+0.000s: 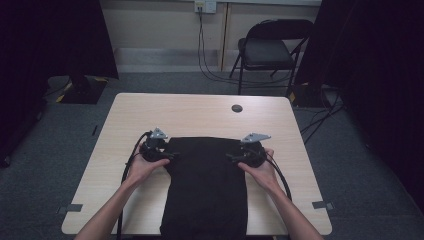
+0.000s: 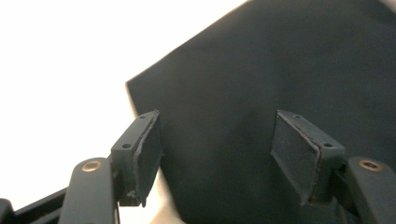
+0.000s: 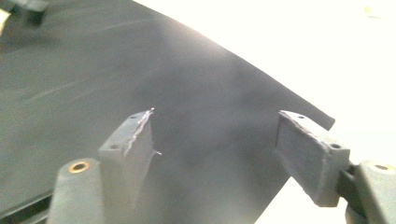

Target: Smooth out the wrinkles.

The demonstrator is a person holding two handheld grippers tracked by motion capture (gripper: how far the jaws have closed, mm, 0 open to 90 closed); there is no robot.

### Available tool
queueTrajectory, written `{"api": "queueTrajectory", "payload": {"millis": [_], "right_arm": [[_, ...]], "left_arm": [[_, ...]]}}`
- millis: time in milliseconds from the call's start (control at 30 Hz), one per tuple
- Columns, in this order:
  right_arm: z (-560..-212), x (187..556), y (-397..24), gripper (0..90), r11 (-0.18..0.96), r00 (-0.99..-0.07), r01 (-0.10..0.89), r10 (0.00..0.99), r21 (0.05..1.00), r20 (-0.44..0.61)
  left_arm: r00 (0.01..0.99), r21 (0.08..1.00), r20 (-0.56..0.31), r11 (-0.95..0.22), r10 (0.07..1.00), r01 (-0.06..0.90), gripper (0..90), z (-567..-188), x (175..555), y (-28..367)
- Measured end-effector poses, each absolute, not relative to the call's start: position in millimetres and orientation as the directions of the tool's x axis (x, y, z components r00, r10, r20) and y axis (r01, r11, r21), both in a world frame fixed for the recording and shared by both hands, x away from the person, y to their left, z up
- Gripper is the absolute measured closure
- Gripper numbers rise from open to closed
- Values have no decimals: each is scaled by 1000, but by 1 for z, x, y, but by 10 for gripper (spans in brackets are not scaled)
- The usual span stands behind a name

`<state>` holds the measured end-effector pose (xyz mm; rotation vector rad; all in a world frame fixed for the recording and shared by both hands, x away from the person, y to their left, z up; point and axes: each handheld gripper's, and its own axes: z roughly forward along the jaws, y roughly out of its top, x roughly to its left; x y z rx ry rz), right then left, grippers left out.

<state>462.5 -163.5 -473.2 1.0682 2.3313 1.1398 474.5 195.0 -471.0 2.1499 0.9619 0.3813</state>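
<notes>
A black folded cloth (image 1: 207, 185) lies flat on the wooden table (image 1: 200, 112), reaching from mid-table to the near edge. My left gripper (image 1: 172, 156) sits at the cloth's far left corner, my right gripper (image 1: 229, 158) at its far right corner, both pointing inward. In the left gripper view the jaws stand wide open (image 2: 217, 154) over the cloth (image 2: 280, 84) near its corner, nothing between them. The right gripper view shows its jaws open (image 3: 217, 156) too, above the cloth (image 3: 140, 79) by its edge.
A small dark round grommet (image 1: 237, 108) sits in the table's far side. Beyond the table stands a black folding chair (image 1: 267, 50), with cables on the grey floor. Tape marks (image 1: 322, 204) flag the near corners.
</notes>
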Motion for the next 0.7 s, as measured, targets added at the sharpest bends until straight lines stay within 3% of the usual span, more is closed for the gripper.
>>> {"api": "queueTrajectory", "payload": {"millis": [67,167,333,533,700], "right_arm": [[-475,477,-159,241,396,-652,481,758,782,16],[-478,492,-154,228,382,-639,495,769,780,28],[-491,504,-154,251,403,-616,514,787,757,-1],[-502,512,-164,221,384,-586,540,810,749,7],[-503,509,-163,219,409,-608,527,794,745,-6]], "left_arm": [[656,741,-75,-398,751,540,309,-468,487,194],[675,708,-16,-468,738,529,292,-474,500,188],[657,710,-83,-419,749,567,272,-488,512,189],[656,700,-2,-467,755,540,238,-495,512,185],[653,715,-21,-445,757,539,217,-497,510,184]]}}
